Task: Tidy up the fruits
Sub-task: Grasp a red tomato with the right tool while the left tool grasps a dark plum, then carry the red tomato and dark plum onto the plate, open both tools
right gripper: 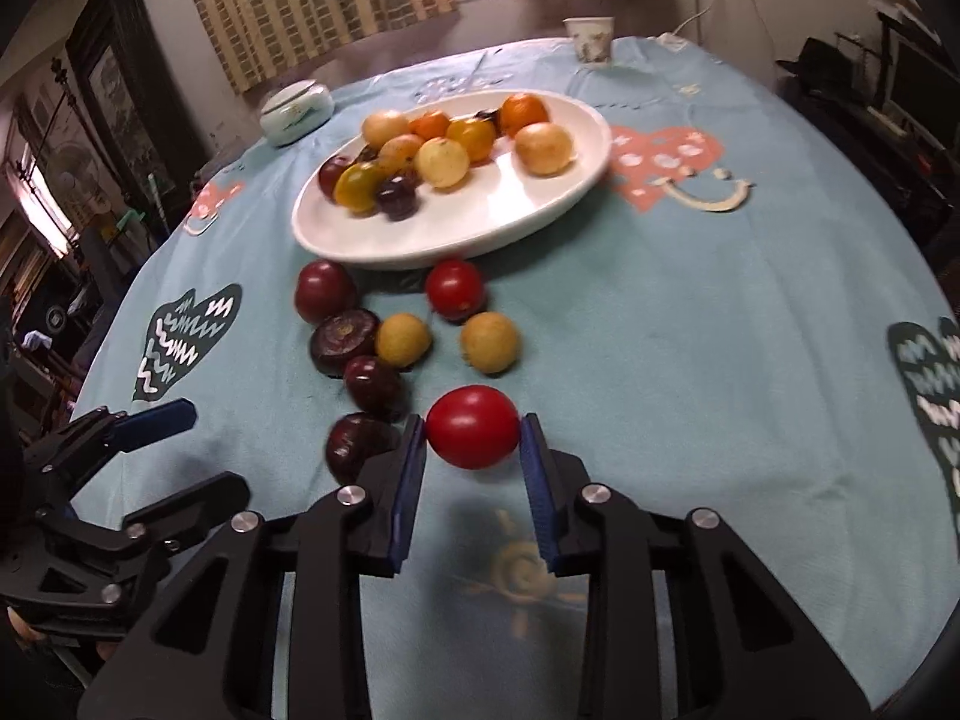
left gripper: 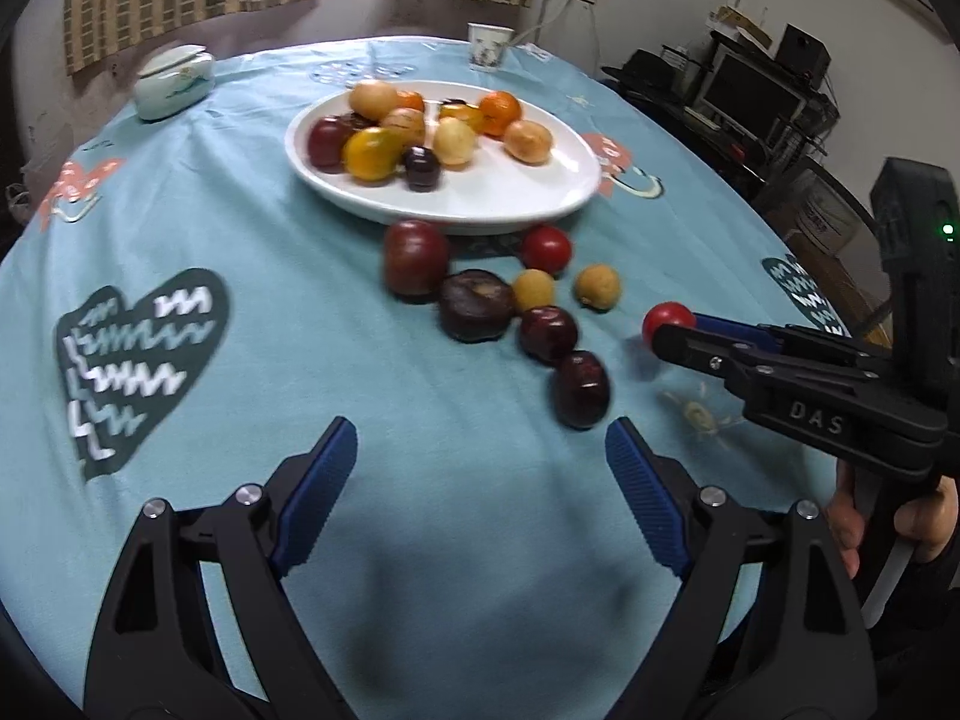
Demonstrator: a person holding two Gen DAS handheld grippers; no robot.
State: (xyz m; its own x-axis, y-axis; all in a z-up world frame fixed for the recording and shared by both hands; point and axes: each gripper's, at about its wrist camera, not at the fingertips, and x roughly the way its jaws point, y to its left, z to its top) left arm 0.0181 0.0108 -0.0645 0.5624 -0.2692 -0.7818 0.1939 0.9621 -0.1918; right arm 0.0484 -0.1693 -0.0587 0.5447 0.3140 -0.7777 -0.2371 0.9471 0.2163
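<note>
A white plate [left gripper: 510,192] [right gripper: 540,192] holds several yellow, orange and dark fruits. Near its front edge several loose fruits lie on the cloth: dark plums [left gripper: 581,387] [right gripper: 354,441], yellow fruits [left gripper: 597,287] [right gripper: 489,341] and a red tomato [left gripper: 546,247] [right gripper: 454,288]. My right gripper [right gripper: 473,441] is shut on a red tomato [right gripper: 473,433], also seen in the left wrist view [left gripper: 667,319]. My left gripper [left gripper: 480,450] is open and empty, just short of the nearest plum.
A blue printed tablecloth [left gripper: 240,420] covers the round table. A lidded white dish [left gripper: 174,81] [right gripper: 297,108] stands at the far left and a paper cup [left gripper: 489,45] [right gripper: 591,39] at the far edge. Dark shelves with electronics [left gripper: 750,96] stand right of the table.
</note>
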